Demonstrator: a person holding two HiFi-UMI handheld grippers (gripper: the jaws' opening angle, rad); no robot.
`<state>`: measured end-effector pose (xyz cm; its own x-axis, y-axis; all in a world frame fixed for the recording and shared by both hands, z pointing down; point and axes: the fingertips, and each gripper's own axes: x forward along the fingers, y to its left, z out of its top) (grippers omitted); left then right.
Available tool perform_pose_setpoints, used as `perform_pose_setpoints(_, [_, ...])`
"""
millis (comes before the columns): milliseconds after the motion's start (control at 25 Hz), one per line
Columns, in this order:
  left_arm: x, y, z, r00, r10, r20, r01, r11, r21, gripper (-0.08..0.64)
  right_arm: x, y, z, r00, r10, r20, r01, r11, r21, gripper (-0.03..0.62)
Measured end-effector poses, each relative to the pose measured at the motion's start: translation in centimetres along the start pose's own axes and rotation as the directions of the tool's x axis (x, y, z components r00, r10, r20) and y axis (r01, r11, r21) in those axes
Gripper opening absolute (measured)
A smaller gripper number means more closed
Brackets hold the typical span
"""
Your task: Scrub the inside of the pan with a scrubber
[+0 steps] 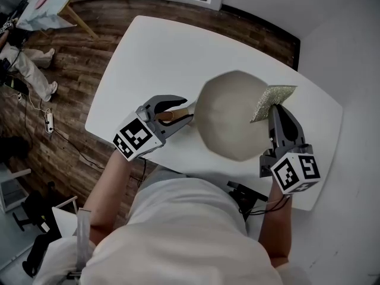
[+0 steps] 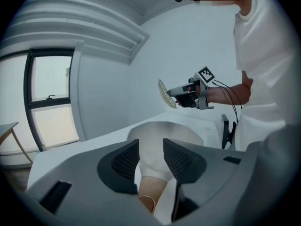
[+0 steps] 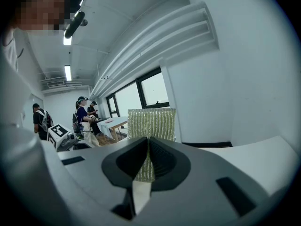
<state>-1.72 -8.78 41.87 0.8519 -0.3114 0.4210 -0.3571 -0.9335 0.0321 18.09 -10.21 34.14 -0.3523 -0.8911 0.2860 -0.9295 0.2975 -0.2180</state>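
Right tongs [image 1: 274,109] pinch scrubber [image 1: 278,94] above pan [image 1: 228,117]; left tongs [image 1: 186,111] straddle handle [image 1: 171,116].

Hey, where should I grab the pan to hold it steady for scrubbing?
Grip the wooden handle of the pan, coming from the left with the left gripper: the handle sticks out level toward that side and lies between that gripper's open jaws.

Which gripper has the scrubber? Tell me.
The right gripper: its jaws pinch the scrubber. The left gripper only straddles the pan's handle, jaws apart.
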Motion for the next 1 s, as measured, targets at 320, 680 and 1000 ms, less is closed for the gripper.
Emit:
perform_pose_setpoints(320, [2.0, -0.5, -3.2, 0.985, -0.078, -0.154, 0.086, 0.995, 0.045, 0.222, 0.3, -0.1, -0.5, 1.000, 0.005, -0.007, -0.005, 1.000, 0.006, 0.031])
perform_pose_setpoints(680, [3.0, -0.9, -7.0, 0.928, -0.106, -0.358, 0.159, 0.980, 0.120, 0.282, 0.9, -0.2, -0.9, 1.000, 0.008, -0.023, -0.008, 1.000, 0.013, 0.031])
perform_pose_setpoints(1000, [3.4, -1.1, -9.4, 0.872, -0.102, -0.478, 0.213, 0.960, 0.183, 0.293, 1.2, -0.2, -1.5, 0.999, 0.013, -0.040, -0.013, 1.000, 0.015, 0.031])
